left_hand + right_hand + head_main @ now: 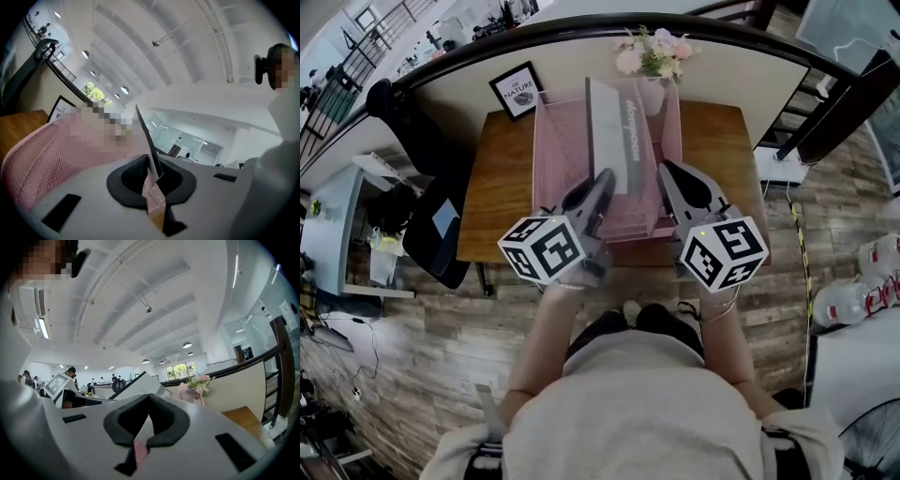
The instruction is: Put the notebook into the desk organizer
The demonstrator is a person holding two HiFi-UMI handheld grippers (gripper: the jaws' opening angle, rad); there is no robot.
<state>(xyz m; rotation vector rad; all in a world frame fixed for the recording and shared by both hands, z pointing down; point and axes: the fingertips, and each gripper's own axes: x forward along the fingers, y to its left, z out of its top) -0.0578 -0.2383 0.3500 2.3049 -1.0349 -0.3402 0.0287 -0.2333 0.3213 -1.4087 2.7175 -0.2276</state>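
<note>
A grey notebook [614, 131] stands upright on its edge inside the pink mesh desk organizer [555, 141] on the wooden desk [502, 192]. My left gripper [607, 178] reaches to the notebook's near left edge. In the left gripper view that gripper [152, 165] is shut on the notebook's thin dark edge [144, 131], with the pink mesh [51, 150] to its left. My right gripper [667, 170] hovers just right of the notebook, over the organizer's right part. Its jaws [149, 397] meet with nothing between them; the notebook [140, 386] shows beyond them.
A framed picture [516, 91] and a pink vase of flowers [654, 52] stand at the desk's back edge against a curved partition. A black office chair [431, 216] sits left of the desk. Water bottles [862, 291] lie on the floor at right.
</note>
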